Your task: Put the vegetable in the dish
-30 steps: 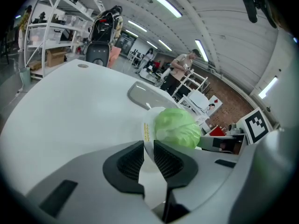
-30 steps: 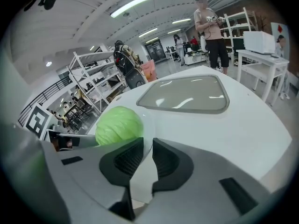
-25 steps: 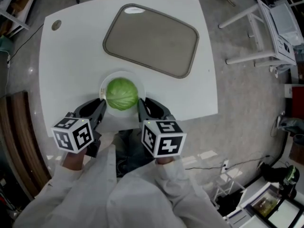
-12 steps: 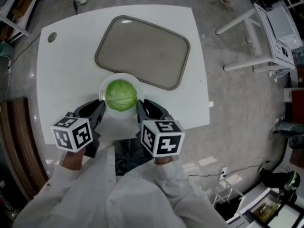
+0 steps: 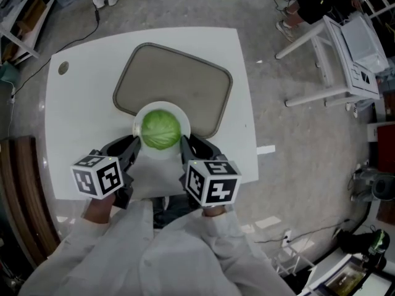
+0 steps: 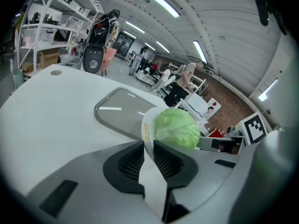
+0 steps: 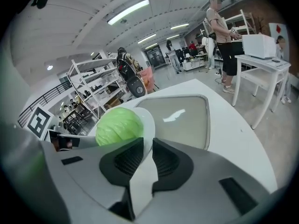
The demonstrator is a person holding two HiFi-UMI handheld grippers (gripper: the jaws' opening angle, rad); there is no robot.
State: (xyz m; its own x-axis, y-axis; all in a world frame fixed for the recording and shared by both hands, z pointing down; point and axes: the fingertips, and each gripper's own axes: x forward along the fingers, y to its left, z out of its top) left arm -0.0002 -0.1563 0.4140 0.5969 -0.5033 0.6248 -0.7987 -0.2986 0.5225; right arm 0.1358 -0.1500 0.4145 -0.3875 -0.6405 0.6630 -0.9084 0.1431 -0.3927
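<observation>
A green cabbage sits in a white dish, held up between both grippers over the near edge of the grey tray. My left gripper is shut on the dish's left rim, its jaws having just closed a little further on it. My right gripper is shut on the right rim. In the left gripper view the rim runs between the pads, with the cabbage behind. The right gripper view shows the same: rim pinched, cabbage to the left.
The white table carries the tray and has a round cable hole at its far left corner. A white desk frame stands on the floor to the right. A dark wooden bench lies along the left.
Both grippers have carried the dish with the cabbage forward from the table's near part, so it now overlaps the tray's near edge. The grip on the rim looks the same.
</observation>
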